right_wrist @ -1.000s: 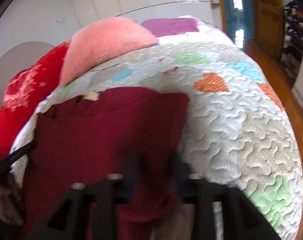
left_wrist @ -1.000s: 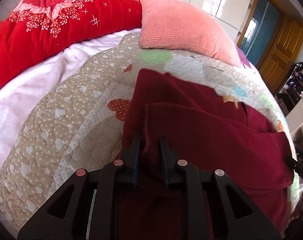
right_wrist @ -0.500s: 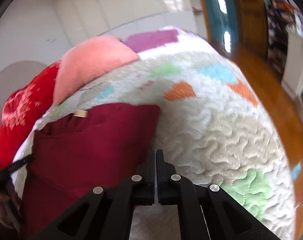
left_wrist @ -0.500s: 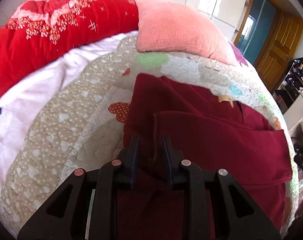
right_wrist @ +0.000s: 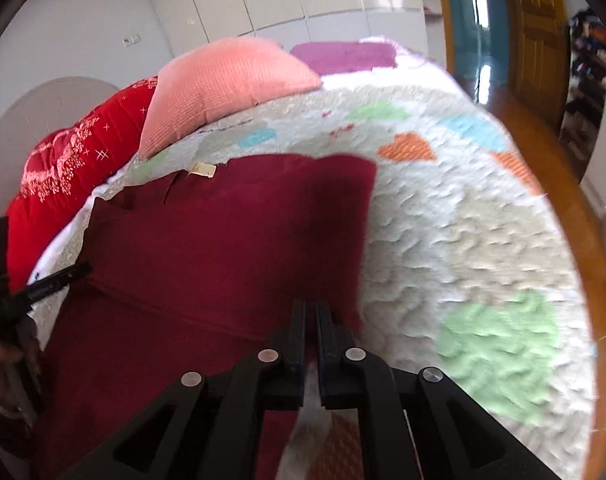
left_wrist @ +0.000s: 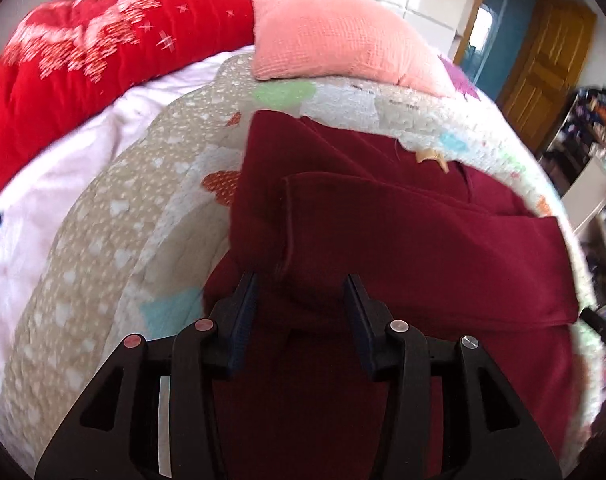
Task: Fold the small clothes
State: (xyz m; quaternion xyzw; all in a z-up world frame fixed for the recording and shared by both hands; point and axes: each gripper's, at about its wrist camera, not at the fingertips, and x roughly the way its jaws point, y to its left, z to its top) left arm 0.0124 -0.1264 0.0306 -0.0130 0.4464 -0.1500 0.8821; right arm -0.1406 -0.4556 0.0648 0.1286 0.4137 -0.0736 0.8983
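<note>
A dark red garment (left_wrist: pixel 403 248) lies on the heart-patterned quilt (left_wrist: pixel 103 264), with one sleeve folded across its body. It also shows in the right wrist view (right_wrist: pixel 223 248). My left gripper (left_wrist: pixel 301 284) is open, its fingers astride the end of the folded sleeve without gripping it. My right gripper (right_wrist: pixel 311 310) is shut on the garment's right edge, low over the quilt (right_wrist: pixel 463 240). A tan label (right_wrist: pixel 202 169) marks the neckline at the far side.
A pink pillow (left_wrist: pixel 335 36) and a red blanket (left_wrist: pixel 83 60) lie at the head of the bed. A white blanket (left_wrist: pixel 43 184) lies to the left. The bed's right edge drops to a wooden floor (right_wrist: pixel 583 208). A cluttered shelf (left_wrist: pixel 599 128) stands far right.
My left gripper opened and let go of the sleeve, which now lies folded across the garment. My right gripper moved left to the garment's right edge and is closed on it.
</note>
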